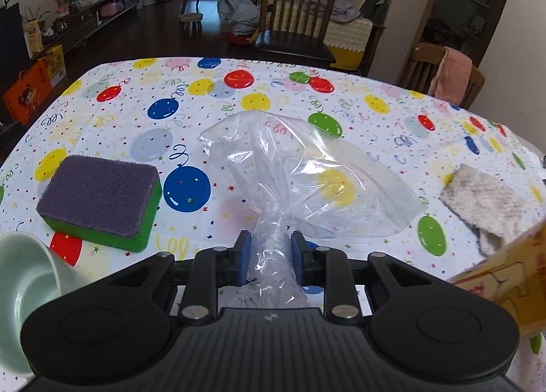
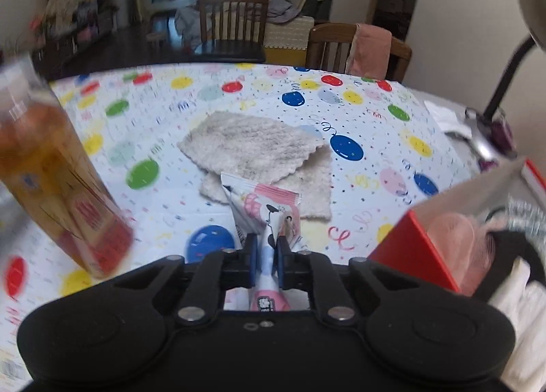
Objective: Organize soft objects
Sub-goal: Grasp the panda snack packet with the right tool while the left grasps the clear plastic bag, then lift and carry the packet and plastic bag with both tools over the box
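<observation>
My left gripper (image 1: 271,248) is shut on the bunched end of a clear plastic zip bag (image 1: 307,173), which spreads out ahead over the balloon-print tablecloth. A purple-topped green sponge (image 1: 100,201) lies to its left. A beige fluffy cloth (image 1: 491,204) lies at the right; in the right wrist view it (image 2: 252,149) lies straight ahead. My right gripper (image 2: 265,248) is shut on a pink and white tissue packet (image 2: 266,207), held just in front of the cloth.
A pale green bowl (image 1: 24,289) sits at the left gripper's near left. A tall yellow-orange bottle (image 2: 51,180) stands left of the right gripper. A red-edged clear box (image 2: 450,231) and a desk lamp (image 2: 491,119) are at the right. Wooden chairs (image 1: 293,16) stand beyond the table.
</observation>
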`<state>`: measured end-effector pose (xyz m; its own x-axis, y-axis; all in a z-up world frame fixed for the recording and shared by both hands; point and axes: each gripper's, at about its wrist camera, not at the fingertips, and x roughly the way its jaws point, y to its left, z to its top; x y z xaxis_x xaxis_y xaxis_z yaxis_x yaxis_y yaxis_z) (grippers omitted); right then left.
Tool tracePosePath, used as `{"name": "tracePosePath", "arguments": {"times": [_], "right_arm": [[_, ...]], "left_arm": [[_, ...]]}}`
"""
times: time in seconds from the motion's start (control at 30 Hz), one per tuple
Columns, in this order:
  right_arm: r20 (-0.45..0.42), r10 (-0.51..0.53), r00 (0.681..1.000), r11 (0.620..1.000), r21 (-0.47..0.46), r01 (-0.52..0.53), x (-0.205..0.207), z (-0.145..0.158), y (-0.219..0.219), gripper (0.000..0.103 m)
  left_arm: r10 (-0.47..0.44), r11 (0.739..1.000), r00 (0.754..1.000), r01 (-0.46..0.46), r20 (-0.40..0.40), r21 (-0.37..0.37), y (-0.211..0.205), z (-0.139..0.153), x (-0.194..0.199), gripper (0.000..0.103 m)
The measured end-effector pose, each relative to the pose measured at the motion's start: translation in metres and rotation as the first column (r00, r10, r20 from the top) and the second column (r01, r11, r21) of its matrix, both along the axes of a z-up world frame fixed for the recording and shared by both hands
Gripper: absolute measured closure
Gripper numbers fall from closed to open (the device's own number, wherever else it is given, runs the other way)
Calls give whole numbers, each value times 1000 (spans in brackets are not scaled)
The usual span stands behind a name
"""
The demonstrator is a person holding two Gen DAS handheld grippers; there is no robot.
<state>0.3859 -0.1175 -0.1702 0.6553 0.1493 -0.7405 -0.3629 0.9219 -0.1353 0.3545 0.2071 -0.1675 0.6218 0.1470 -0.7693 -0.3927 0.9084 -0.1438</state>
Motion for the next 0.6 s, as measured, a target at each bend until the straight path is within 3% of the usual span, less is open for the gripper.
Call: {"name": "tracePosePath", "arguments": {"times": [0.23, 0.6], "right_arm": [[0, -44, 999, 990, 133, 43, -23, 32, -17, 94], [19, -84, 996, 966, 249, 77, -70, 87, -36, 94]], "left_arm": [[-26, 999, 998, 28, 59, -33, -6, 30, -20, 79], [-161, 985, 975, 169, 154, -40, -34, 92, -65, 79]]}}
